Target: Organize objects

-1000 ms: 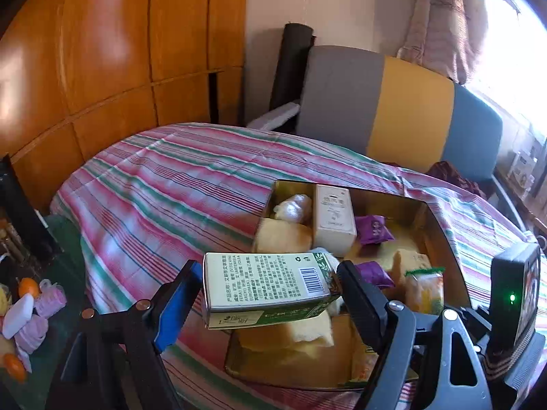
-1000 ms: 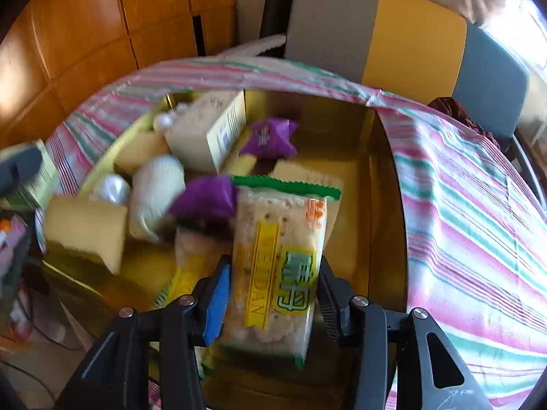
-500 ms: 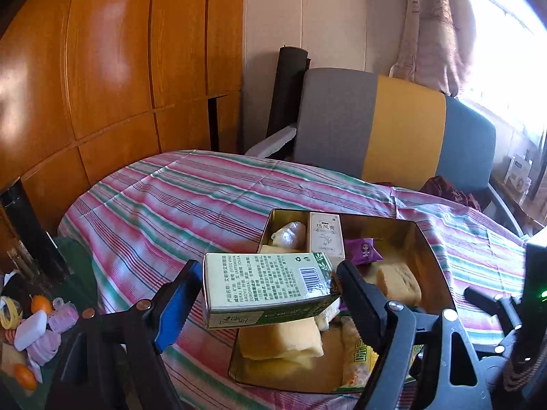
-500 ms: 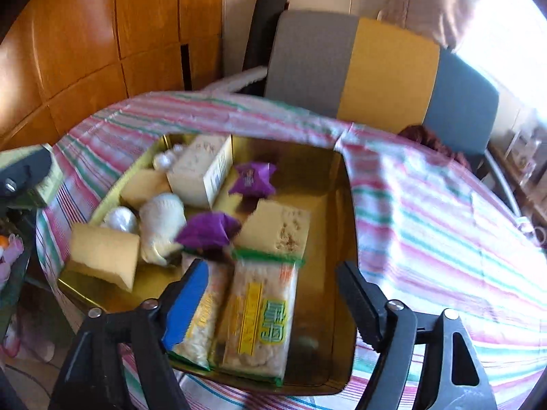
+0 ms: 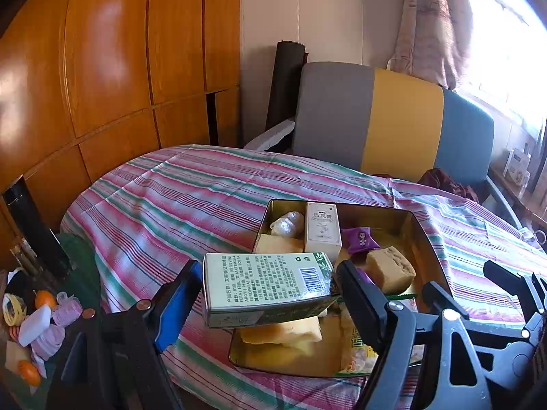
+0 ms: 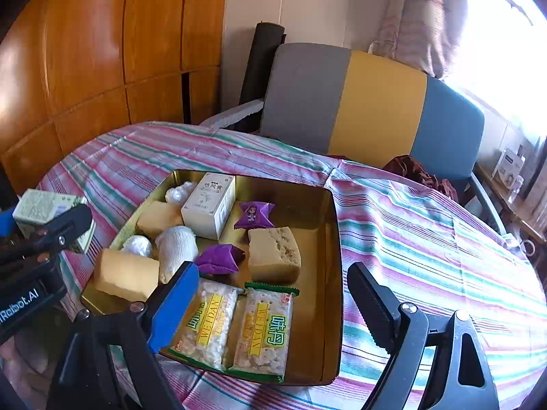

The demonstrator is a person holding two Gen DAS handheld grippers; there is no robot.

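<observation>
Two cracker packs [image 6: 236, 328] read "WEIDAN"

My right gripper [image 6: 273, 311] hangs with jaws wide above the tin [image 6: 336, 273], nothing between them. Its right half is bare floor, free to enter; the left half is crowded with a white box [image 6: 208, 205], cakes and wrapped sweets. Two cracker packs [image 6: 236, 328] fill the near edge. The striped cloth [image 6: 427, 239] to the right lies open.
</observation>
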